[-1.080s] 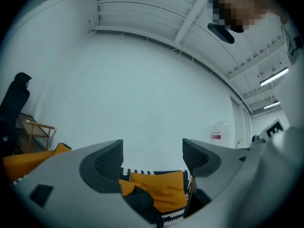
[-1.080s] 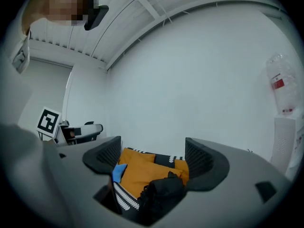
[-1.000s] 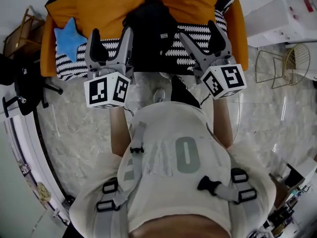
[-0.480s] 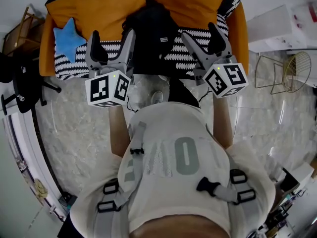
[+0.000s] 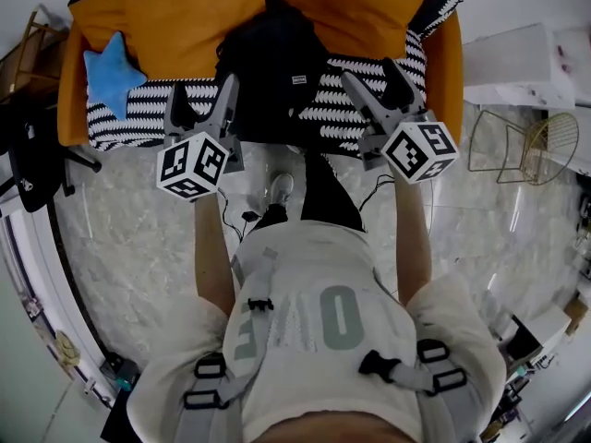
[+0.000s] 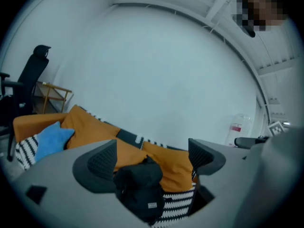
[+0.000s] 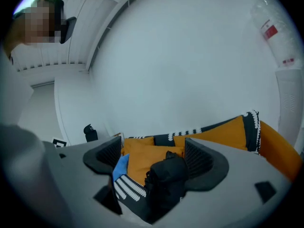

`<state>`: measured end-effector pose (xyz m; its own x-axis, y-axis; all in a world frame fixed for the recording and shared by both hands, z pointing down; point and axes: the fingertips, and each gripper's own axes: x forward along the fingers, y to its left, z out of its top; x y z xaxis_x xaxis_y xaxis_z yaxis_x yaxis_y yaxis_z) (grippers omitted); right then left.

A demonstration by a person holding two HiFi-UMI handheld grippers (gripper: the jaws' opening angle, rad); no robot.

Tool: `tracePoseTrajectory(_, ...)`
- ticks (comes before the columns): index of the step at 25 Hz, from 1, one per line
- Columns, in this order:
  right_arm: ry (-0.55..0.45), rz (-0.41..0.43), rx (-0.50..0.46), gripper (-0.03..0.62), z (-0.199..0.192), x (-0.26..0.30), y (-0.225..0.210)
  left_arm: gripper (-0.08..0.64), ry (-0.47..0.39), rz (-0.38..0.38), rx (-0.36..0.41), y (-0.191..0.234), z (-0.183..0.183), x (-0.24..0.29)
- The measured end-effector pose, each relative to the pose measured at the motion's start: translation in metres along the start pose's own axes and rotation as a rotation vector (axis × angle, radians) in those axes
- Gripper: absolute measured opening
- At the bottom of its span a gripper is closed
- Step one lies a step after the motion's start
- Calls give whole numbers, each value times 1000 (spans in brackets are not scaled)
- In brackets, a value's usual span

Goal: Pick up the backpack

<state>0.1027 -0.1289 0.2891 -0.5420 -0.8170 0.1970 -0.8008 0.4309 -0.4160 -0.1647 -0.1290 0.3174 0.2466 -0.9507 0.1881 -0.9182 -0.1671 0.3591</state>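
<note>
On the orange sofa [image 5: 448, 63], over its black-and-white zigzag throw [image 5: 129, 123] and against the orange back cushions [image 5: 212, 12]: one black fabric backpack [image 5: 272, 63], upright, with a small white label on its front. It sits mid-seat, ahead of both your grippers and between them in the head view.

Your left gripper [image 5: 201, 95], grey, with a marker cube: jaws opening, already wide apart, nothing between the pads. In its own view the backpack [image 6: 140, 191] shows low in the gap, nearer the pad [image 6: 102, 160] at that view's left and beyond the fingertips. It is not gripped.

Your right gripper [image 5: 377, 77], same make: jaws spread, nothing held. In its own view the backpack [image 7: 166, 182] shows low in the gap, toward the pad [image 7: 199, 158] at that view's right, again beyond the tips.

Also listed:
- Blue star-shaped cushion [image 5: 109, 74], at the sofa's left end.
- Black office chair [image 5: 32, 150], on the floor left of the sofa.
- Gold wire-frame chair [image 5: 531, 141], on the floor to the right.
</note>
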Motion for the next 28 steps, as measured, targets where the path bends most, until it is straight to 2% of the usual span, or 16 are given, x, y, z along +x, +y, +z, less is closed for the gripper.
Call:
tracePoseTrajectory(3,102,-37,44,411,-46,31,-46,451,164,12,-42,36,-80,39)
tracePoseTrajectory(5,186,-53,74,411,-92,56,-76,451,262,24,-79,62,-141,65)
tracePoseTrajectory(7,279,-60,102,411,-146,81,-105,451,339,73,-132,91,-200,82)
tracePoseTrajectory(11,376,-117,148,411,-238,127,-162,451,439,176,-186,146,-292,103)
tracePoseTrajectory(15,437,-164,163,411,-317,160,-209,451,490,222,-199,181,-362,122)
tracePoseTrajectory(18,483,-161,177,411,-369,171,-229,451,506,244,-236,198,-402,126)
tracePoseTrajectory(21,493,-154,215,411,-406,185,-246,451,482,220,-257,206,-423,142)
tracePoseTrajectory(26,498,-114,227,408,-428,200,-245,446,465,155,-264,190,-441,161)
tracePoseTrajectory(28,514,-100,234,378,-436,204,-239,445,474,132,-243,183,-445,163)
